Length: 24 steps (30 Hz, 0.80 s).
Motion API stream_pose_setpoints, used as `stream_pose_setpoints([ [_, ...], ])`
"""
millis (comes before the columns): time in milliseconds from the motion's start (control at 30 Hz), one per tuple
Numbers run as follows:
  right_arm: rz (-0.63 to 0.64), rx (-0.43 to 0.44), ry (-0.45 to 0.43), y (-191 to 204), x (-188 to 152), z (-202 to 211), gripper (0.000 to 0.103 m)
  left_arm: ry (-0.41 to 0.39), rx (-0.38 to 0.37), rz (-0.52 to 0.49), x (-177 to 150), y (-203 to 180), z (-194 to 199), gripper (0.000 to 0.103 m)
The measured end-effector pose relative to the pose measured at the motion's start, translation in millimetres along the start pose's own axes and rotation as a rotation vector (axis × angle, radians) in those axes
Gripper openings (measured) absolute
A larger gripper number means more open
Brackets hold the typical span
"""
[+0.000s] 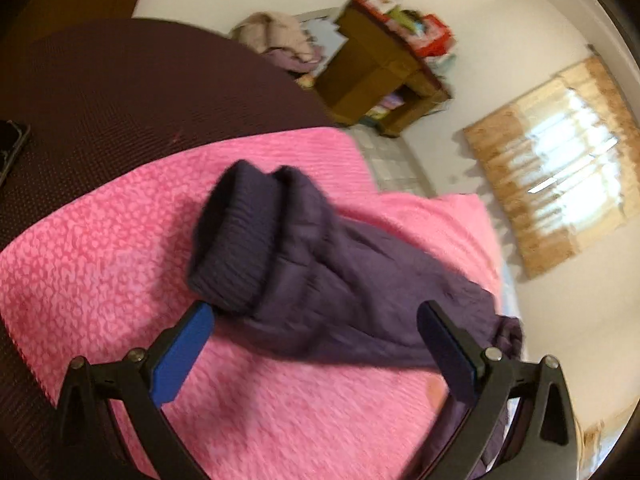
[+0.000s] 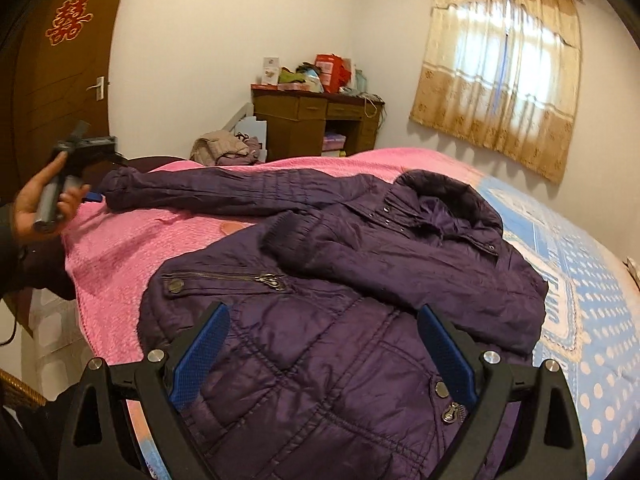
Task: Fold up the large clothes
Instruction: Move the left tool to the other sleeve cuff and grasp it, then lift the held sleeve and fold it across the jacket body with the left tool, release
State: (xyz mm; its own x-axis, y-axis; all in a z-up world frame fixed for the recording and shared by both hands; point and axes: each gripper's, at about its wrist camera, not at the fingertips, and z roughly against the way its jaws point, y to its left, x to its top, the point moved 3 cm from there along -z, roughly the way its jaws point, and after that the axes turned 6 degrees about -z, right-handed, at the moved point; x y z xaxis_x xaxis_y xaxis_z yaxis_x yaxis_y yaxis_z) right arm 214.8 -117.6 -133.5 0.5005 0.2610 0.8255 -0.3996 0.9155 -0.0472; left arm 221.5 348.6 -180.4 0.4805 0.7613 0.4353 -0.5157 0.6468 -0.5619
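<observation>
A dark purple padded jacket (image 2: 340,340) lies front-up on the pink blanket (image 2: 132,248) of a bed. One sleeve is folded across its chest, with the ribbed cuff (image 2: 286,240) near the pocket zip. The other sleeve (image 2: 224,194) stretches out to the left. In the left wrist view that sleeve (image 1: 340,292) runs between the fingers of my open left gripper (image 1: 314,307), its cuff (image 1: 236,240) just beyond the left fingertip. A hand (image 2: 36,204) holds the left gripper (image 2: 95,197) beside that cuff. My right gripper (image 2: 323,309) hovers open over the jacket's lower front.
A blue dotted sheet (image 2: 592,320) covers the bed's right side. Dark brown bedding (image 1: 120,92) lies beyond the pink blanket, with a dark flat device (image 1: 12,148) on it. A wooden desk (image 2: 316,120), a heap of clothes (image 2: 224,146), a door (image 2: 68,92) and a curtained window (image 2: 500,60) stand behind.
</observation>
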Motion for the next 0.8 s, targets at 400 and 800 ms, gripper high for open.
stream_pose_setpoints([
  [400,-0.067,0.035,0.032,-2.2,-18.8,-8.6,0.095,-0.117,-0.051,-0.100,22.1,-14.1,7.2,0.027],
  [800,-0.239,0.010,-0.044,-47.6,-29.4,19.7,0.095,-0.358,-0.108,-0.426,62.0,-157.1,73.6,0.024],
])
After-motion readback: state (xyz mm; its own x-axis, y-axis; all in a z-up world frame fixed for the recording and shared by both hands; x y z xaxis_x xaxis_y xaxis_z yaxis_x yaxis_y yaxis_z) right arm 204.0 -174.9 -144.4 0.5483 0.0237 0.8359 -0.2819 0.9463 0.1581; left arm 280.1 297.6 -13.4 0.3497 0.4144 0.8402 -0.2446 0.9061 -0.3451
